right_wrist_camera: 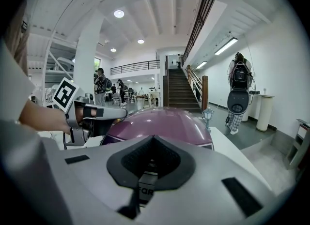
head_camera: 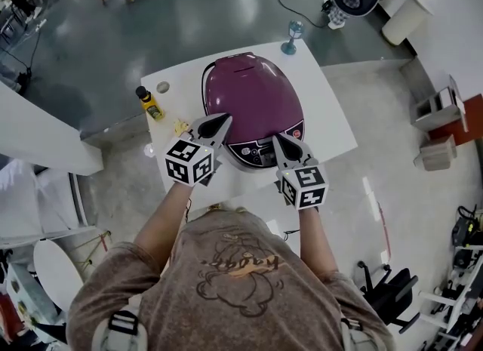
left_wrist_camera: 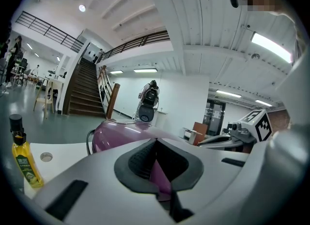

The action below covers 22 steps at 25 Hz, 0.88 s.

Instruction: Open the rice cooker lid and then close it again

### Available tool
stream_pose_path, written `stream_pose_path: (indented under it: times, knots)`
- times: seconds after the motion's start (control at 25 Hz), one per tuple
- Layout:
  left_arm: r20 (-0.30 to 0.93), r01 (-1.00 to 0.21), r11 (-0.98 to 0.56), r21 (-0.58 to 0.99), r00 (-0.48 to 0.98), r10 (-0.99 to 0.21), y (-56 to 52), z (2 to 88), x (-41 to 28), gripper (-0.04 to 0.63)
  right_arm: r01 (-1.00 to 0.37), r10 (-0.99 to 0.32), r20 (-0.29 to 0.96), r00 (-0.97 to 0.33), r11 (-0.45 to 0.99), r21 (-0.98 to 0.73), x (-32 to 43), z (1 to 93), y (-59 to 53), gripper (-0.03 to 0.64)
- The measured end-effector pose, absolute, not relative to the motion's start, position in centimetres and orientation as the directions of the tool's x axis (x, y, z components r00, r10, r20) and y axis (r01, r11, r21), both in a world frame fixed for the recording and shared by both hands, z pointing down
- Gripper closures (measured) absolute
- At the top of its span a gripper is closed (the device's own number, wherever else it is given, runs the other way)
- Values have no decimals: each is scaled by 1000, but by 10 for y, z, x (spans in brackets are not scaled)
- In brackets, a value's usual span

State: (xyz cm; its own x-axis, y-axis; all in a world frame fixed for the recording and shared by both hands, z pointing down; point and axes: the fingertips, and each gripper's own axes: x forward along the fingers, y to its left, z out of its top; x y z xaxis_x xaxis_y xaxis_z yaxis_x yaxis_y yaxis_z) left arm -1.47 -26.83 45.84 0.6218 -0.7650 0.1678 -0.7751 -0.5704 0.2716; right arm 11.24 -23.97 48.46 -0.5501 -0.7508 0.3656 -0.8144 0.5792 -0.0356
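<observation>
Left tool [head_camera: 223, 120] and right tool [head_camera: 278, 140], jaws together and empty, wait at the glossy purple domed rice cooker [head_camera: 253, 93], whose lid is down; opening apparently not yet begun.

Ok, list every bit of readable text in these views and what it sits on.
"FAR", cut off: on the grey front part of the rice cooker, right gripper view.
Control panel print: too small.
Yellow bottle label: blurred.
Shirt print: script, unreadable.
Marker cubes: patterns only, no words.
</observation>
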Motion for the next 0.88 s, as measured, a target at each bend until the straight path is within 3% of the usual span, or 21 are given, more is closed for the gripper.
stream_pose_path:
  times: [0.88]
  knots:
    - [157,-777,-573,262,620,-769,-275,451,-22,574,-806,-730,379,-569,587,-78,112,487,-240,618]
